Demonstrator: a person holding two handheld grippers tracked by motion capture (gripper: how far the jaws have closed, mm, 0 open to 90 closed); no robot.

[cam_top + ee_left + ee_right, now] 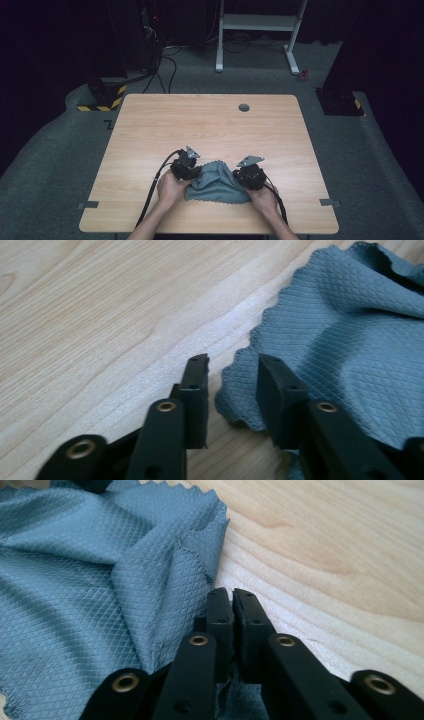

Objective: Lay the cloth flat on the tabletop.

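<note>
right claw [232, 605] clamped on blue cloth [90, 580] edge, left claw [232, 377] apart w/ cloth corner between, on table [200, 120].

One blue-grey cloth [216, 182] lies on one wooden bench [210, 125]; two grippers, left [187, 165] and right [249, 175], flank the cloth.

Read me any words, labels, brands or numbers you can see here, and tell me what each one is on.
There is no readable text.
The table, cloth, left gripper and right gripper carry no print that can be seen.
A dark mark on the floor by the table's far left corner is too small to read.
</note>
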